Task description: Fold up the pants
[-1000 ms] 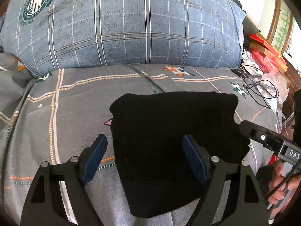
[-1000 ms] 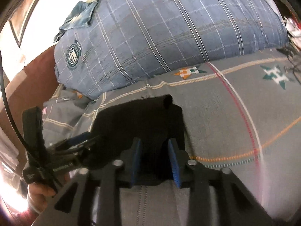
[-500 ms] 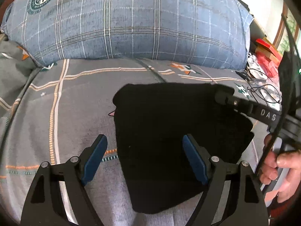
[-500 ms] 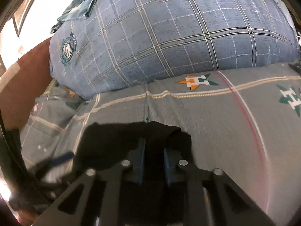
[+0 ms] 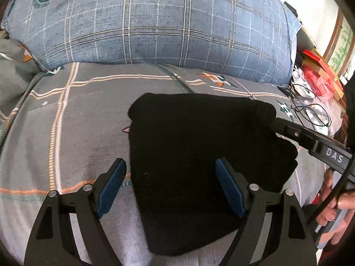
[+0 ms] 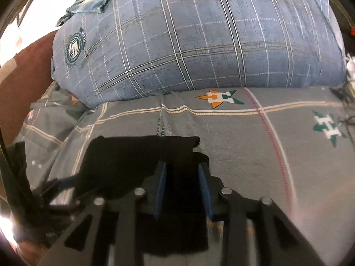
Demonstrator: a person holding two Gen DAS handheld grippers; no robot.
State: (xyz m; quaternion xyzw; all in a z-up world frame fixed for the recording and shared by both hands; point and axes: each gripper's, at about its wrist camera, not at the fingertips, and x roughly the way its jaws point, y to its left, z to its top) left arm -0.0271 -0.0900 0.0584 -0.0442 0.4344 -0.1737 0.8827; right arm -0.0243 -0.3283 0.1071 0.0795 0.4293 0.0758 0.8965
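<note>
In the left wrist view the left gripper (image 5: 170, 184) hovers with fingers wide apart over the near left edge of the black pants (image 5: 199, 150), a folded bundle on the grey bedspread (image 5: 66, 133); the right gripper's (image 5: 286, 130) tip has pushed in across the far right corner since a second ago. In the right wrist view the right gripper (image 6: 182, 186), narrower half a second ago, has parted its fingers over the cloth, so I judge the fold just released.
</note>
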